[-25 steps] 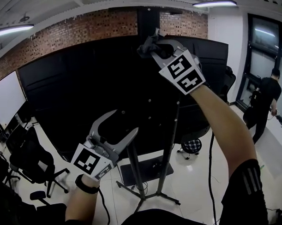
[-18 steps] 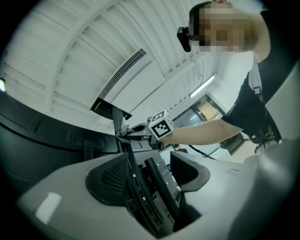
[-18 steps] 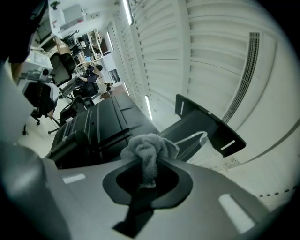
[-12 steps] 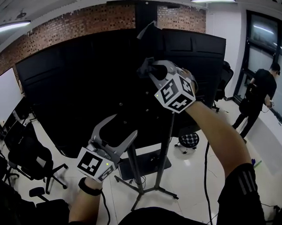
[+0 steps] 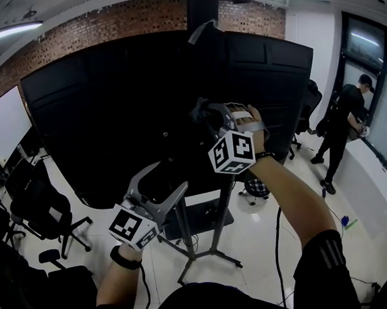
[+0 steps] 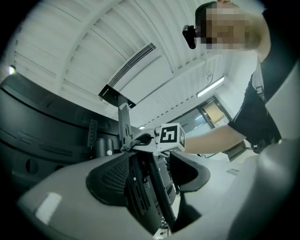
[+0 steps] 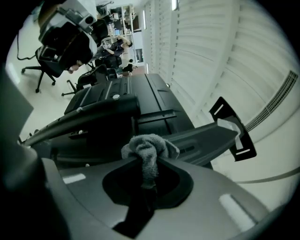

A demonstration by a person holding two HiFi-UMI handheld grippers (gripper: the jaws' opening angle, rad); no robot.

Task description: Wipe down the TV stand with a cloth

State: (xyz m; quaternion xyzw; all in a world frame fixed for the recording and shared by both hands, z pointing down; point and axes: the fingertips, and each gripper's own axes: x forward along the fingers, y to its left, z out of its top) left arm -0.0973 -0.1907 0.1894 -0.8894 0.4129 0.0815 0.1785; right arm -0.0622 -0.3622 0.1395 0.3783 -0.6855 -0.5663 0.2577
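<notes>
Landmark: black metal TV stand (image 5: pixel 223 214), its long post running upright to the back of the large black screen (image 5: pixel 116 122).
Cloth: crumpled grey terry cloth (image 7: pixel 147 150), at the post's top; contact unclear.
Right hand-held gripper (image 5: pixel 205 112): clamped on the cloth, your arm stretched up and forward.
Left hand-held gripper (image 5: pixel 171 173): jaws spread, empty, lower, left of the post.
Next stroke: probably downward along the post; your right is nearer.

We're in an office, looks like: swivel chairs (image 5: pixel 47 219), a whiteboard (image 5: pixel 5 129), strip lights (image 5: pixel 15 30), brick wall (image 5: pixel 113 23), plus a TV stand (image 5: pixel 224 210).
</notes>
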